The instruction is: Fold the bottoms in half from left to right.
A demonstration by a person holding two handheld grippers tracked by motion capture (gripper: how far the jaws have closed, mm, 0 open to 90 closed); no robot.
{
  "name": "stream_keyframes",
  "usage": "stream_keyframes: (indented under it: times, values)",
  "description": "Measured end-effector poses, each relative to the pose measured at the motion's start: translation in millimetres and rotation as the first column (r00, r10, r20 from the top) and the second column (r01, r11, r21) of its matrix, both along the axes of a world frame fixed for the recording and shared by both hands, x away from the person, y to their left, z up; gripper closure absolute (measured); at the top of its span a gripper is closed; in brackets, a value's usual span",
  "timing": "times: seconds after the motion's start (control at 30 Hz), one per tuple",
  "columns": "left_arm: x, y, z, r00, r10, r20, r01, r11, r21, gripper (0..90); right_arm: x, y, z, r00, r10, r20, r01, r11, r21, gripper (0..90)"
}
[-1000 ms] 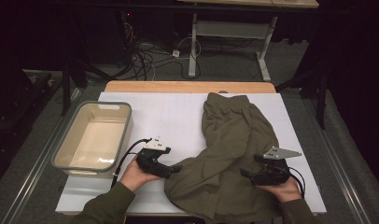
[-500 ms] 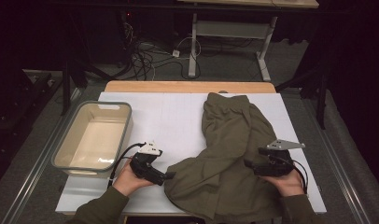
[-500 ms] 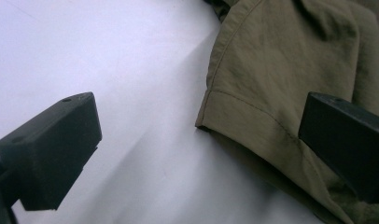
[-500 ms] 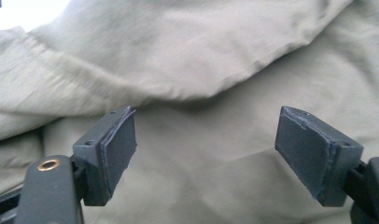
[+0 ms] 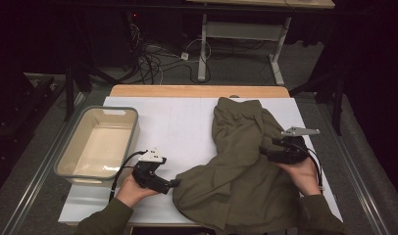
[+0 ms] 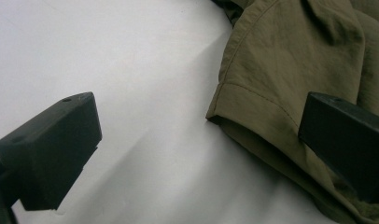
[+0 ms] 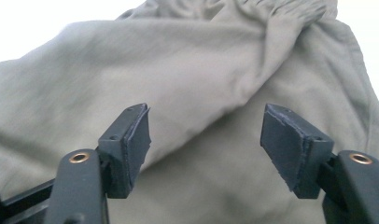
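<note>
Garment (image 5: pixel 246 171): olive-green woven cloth, matte and finely grained, lying crumpled on the right half of the table; a gathered, puckered band sits at its far end near the table's far edge, and a broad rumpled spread reaches the near edge.
Hem (image 6: pixel 253 100): a stitched, folded border with one squared corner, resting flat on the white surface, as the left gripper view shows.
Table surface (image 5: pixel 187 127): smooth white sheet, rectangular, with a strip of pale wood along the far edge.
Bin (image 5: pixel 69 164): translucent plastic tub, rectangular with rounded corners and a thick rim, cream inside, standing by the table's left edge.
Left gripper (image 5: pixel 175 183): black body with a grey three-cornered plate, held near the table's near edge, tips pointing right, just at the garment's left border. Jaws stand wide apart; one blocky black jaw hangs over bare white surface, the other over the cloth, and the hem corner lies between them unpressed. They have just been opening.
Right gripper (image 5: pixel 264 150): black, same plate on top, over the garment's right part near the table's right edge, pointing left. Its wedge-shaped, rubber-faced jaws stand apart above a soft ridge of cloth, pinching nothing; they have just been closing.
Hands (image 5: pixel 133 191): one behind each gripper, sleeves olive-green.
</note>
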State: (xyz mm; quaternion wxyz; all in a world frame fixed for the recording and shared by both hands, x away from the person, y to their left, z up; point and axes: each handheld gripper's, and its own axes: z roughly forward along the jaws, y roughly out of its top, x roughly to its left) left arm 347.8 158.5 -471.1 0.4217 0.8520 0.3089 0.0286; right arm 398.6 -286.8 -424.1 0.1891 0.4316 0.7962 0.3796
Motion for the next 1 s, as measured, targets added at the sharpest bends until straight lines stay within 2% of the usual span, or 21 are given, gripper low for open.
stream_keyframes:
  times: [0.17, 0.27, 0.47, 0.57, 0.7, 0.9, 1.0]
  values:
    - [2.1, 1.4, -0.7, 1.0000, -0.003, -0.001, 0.003, 0.9999, -0.017, 0.0, 24.3, 4.1, 0.7, 0.9997, -0.022, -0.004, 0.022, 0.9993, -0.031, 41.9]
    - [2.1, 0.8, -1.3, 1.0000, -0.004, 0.001, 0.004, 0.9999, -0.010, 0.0, 37.1, 5.3, -0.5, 0.9994, -0.031, -0.013, 0.031, 0.9992, -0.026, 45.9]
    - [3.3, 0.9, -2.4, 1.0000, 0.000, 0.002, 0.000, 1.0000, -0.004, 0.0, 53.7, 2.7, -3.4, 0.9983, -0.052, -0.026, 0.051, 0.9982, -0.033, 52.4]
    - [4.2, 0.8, -3.2, 1.0000, 0.001, -0.001, -0.001, 1.0000, -0.002, 0.0, 65.8, -2.1, -11.9, 0.9960, -0.077, -0.045, 0.077, 0.9970, -0.014, 57.1]
    - [5.0, 1.2, -3.8, 1.0000, 0.003, -0.004, -0.003, 1.0000, 0.005, 0.0, 74.0, -5.5, -20.8, 0.9934, -0.093, -0.068, 0.093, 0.9957, -0.002, 60.8]
    - [5.1, 0.0, -4.7, 1.0000, 0.002, -0.006, -0.002, 1.0000, 0.007, 0.0, 83.2, -5.3, -28.9, 0.9910, -0.089, -0.100, 0.093, 0.9949, 0.039, 64.1]
    - [5.5, 0.1, -5.0, 1.0000, 0.003, -0.007, -0.003, 0.9999, 0.011, 0.0, 86.8, -2.8, -30.6, 0.9914, -0.083, -0.101, 0.088, 0.9952, 0.044, 68.1]
